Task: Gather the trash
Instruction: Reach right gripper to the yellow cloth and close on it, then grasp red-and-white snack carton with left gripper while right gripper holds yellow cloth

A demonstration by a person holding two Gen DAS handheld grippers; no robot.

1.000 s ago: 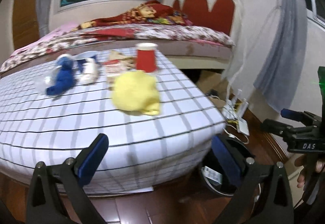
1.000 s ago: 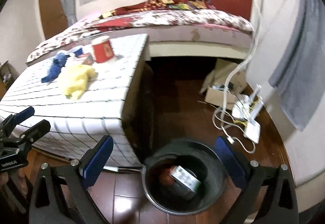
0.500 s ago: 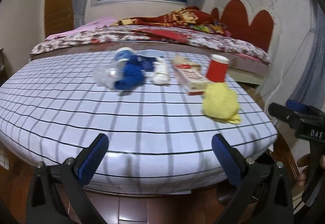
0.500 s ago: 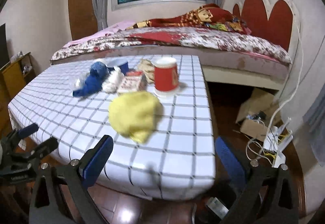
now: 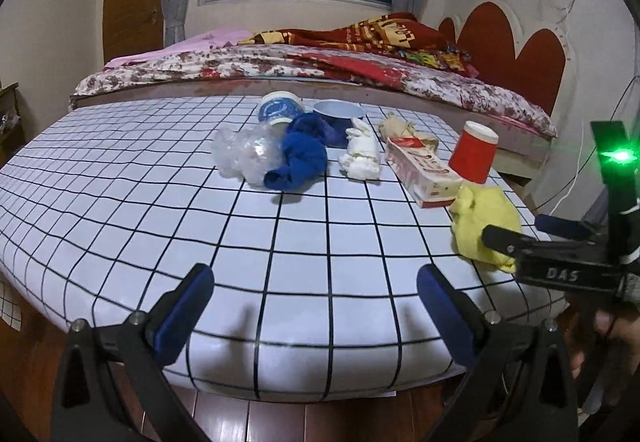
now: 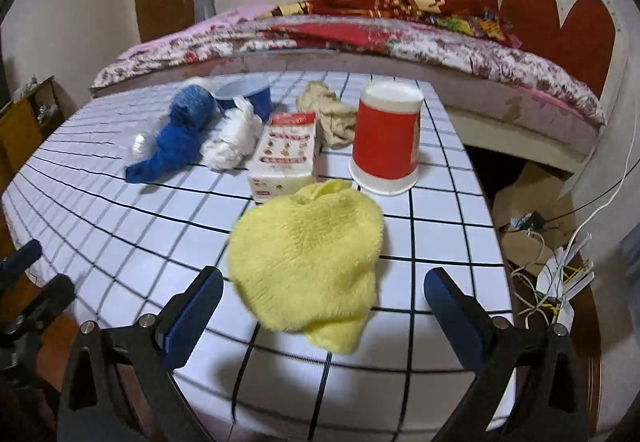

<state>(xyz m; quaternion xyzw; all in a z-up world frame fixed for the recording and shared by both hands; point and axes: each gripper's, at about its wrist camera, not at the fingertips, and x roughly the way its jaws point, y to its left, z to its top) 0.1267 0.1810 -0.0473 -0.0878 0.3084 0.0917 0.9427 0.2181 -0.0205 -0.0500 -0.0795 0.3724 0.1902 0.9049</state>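
Note:
On the white checked table (image 5: 160,201) lie a crumpled clear plastic wrap (image 5: 244,153), a blue cloth (image 5: 300,155), a white wad (image 5: 362,155), a red-and-white carton (image 5: 424,171), a red paper cup (image 5: 474,151) and a yellow fuzzy cloth (image 6: 308,254). My left gripper (image 5: 314,306) hovers open over the table's near edge, nothing between its fingers. My right gripper (image 6: 324,314) stands open just in front of the yellow cloth (image 5: 484,217). The red cup (image 6: 386,139) and carton (image 6: 284,153) sit beyond it.
A blue-patterned paper cup (image 5: 278,109), a blue bowl (image 5: 338,111) and a beige crumpled rag (image 6: 328,115) sit at the table's back. A bed (image 5: 320,69) lies behind. Cables and a cardboard box (image 6: 532,209) are on the floor right of the table.
Both grippers swung up and left from the floor bin to face the tabletop. The right one has closed in on the yellow cloth; the bin has left view.

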